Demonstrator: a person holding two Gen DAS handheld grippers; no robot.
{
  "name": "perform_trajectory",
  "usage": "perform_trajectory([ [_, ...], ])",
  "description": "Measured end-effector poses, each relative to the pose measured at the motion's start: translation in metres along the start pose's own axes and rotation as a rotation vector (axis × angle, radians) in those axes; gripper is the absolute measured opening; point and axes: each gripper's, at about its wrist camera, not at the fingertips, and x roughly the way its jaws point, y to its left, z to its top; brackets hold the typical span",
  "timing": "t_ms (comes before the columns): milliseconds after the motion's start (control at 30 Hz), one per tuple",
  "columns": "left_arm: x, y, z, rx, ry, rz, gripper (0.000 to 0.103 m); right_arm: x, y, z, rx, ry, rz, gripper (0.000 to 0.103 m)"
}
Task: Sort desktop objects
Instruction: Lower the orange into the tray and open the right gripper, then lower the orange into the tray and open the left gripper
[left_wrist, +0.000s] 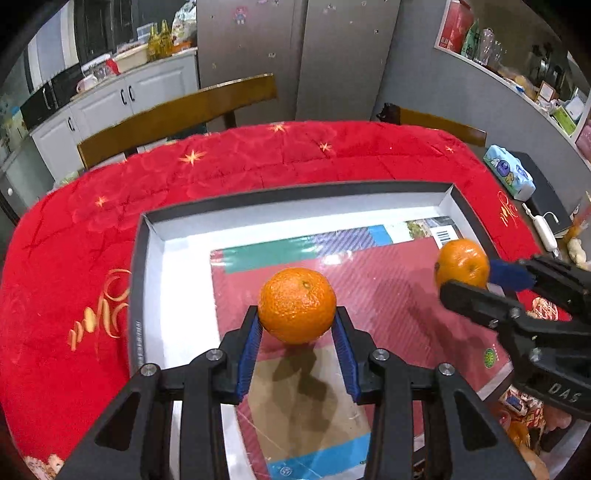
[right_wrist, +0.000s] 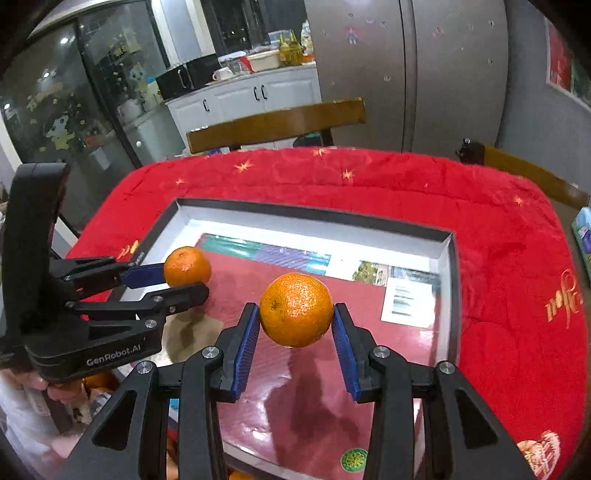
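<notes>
The left claw (left_wrist: 297, 325) is closed around an orange (left_wrist: 297, 304), blue pads touching its two sides, and the fruit hangs in the air. Straight below it lies the open box (left_wrist: 295, 192), whose floor is covered by a glossy red sheet; the orange's shadow falls on that sheet just behind the fingertips.

To its right, the right claw (right_wrist: 295, 326) grips a second orange (right_wrist: 296, 309) the same way, also lifted over the box floor. Both fruits are round, so no long axis matters.

The coming move likely turns on height alone: each orange already sits over the box, so each claw probably needs only to go down and let go, keeping the two fruits apart as they are now.
</notes>
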Motion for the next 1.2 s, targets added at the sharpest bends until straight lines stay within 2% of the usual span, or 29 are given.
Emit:
perform_trajectory([
  [300, 0.008, -0.009, -0.007, 0.018, 0.016, -0.005, 0.040, 0.016, 0.003, -0.009, -0.017, 0.037, -0.010, 0.039],
  [433, 0.009, -0.008, -0.007, 0.011, 0.017, -0.005, 0.040, 0.018, 0.000, -0.010, 0.008, 0.048, 0.016, 0.039],
  [800, 0.011, -0.011, -0.007, 0.013, 0.037, 0.022, 0.040, 0.018, 0.000, -0.010, 0.014, 0.041, 0.015, 0.040],
  [933, 0.012, -0.008, -0.008, 0.004, 0.053, 0.038, 0.040, 0.016, -0.001, -0.009, 0.017, 0.037, 0.027, 0.044],
  [967, 0.012, -0.008, -0.008, 0.006, 0.058, 0.051, 0.042, 0.015, -0.001, -0.009, 0.019, 0.033, 0.036, 0.046],
  [1033, 0.013, -0.008, -0.008, 0.015, 0.070, 0.080, 0.049, 0.012, -0.003, -0.008, 0.027, 0.029, 0.059, 0.057],
  [1100, 0.012, -0.009, -0.008, 0.025, 0.077, 0.096, 0.068, 0.008, -0.004, -0.007, 0.037, 0.022, 0.072, 0.065],
  [1200, 0.007, -0.006, -0.007, 0.021, 0.070, 0.090, 0.087, -0.001, -0.006, -0.005, 0.042, -0.003, 0.074, 0.076],
])
